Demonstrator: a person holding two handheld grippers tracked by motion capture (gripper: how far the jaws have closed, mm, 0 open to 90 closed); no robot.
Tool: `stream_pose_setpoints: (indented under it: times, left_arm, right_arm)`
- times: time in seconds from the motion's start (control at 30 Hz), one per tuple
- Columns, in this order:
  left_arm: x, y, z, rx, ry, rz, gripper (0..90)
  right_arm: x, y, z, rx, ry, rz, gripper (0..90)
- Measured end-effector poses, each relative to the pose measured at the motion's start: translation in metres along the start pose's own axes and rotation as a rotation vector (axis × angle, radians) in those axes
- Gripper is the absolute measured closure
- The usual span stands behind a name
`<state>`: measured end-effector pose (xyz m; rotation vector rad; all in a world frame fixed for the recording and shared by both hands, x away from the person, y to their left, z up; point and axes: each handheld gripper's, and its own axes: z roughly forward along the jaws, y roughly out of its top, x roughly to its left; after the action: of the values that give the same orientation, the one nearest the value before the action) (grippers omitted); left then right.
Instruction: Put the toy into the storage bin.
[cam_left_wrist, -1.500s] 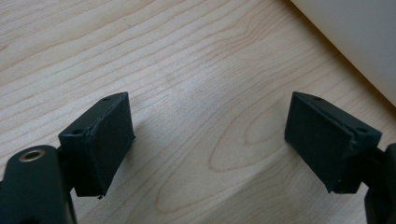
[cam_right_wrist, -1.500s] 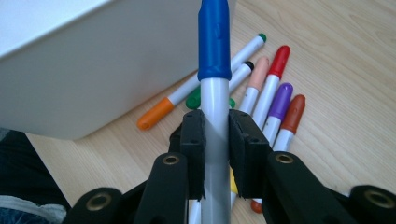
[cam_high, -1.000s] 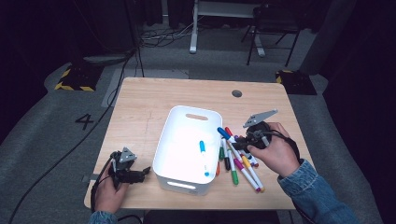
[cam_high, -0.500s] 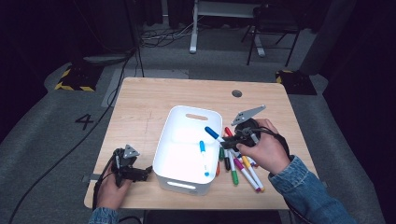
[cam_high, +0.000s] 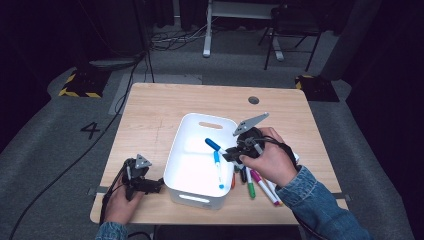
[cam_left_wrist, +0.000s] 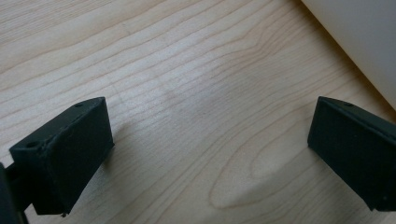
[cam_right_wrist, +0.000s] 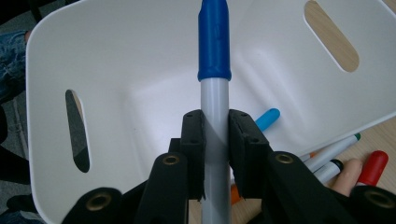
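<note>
Right tongs (cam_right_wrist: 215, 154) clamp a blue-capped marker (cam_right_wrist: 214, 42) over the white bin (cam_high: 185, 150), which holds one marker (cam_high: 218, 170); apparently five or more remain on the desk (cam_high: 165, 107). Left tongs (cam_left_wrist: 205, 154) stand open, empty.

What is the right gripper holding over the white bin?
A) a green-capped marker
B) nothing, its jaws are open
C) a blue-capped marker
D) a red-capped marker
C: the right gripper is shut on the grey barrel of the blue-capped marker, whose cap points out over the white bin.

Black chair (cam_high: 292, 20), floor cables (cam_high: 175, 37)
</note>
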<state>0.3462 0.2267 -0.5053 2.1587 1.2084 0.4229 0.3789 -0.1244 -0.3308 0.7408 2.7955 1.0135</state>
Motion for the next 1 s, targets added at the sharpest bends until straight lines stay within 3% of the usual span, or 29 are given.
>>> stream_pose_setpoints:
  times: [0.13,0.57,1.0]
  left_arm:
    - [-0.001,0.000,0.000,-0.003,-0.003,0.003,0.4]
    - [-0.001,0.000,0.000,-0.001,-0.005,0.010,0.4]
    - [-0.001,0.000,0.000,-0.002,-0.006,0.010,0.4]
  right_arm:
    - [0.003,0.004,0.001,-0.002,0.011,0.005,76.6]
    - [0.018,0.021,0.011,-0.016,0.028,-0.042,76.6]
    - [0.021,0.017,0.028,0.024,0.031,-0.056,76.7]
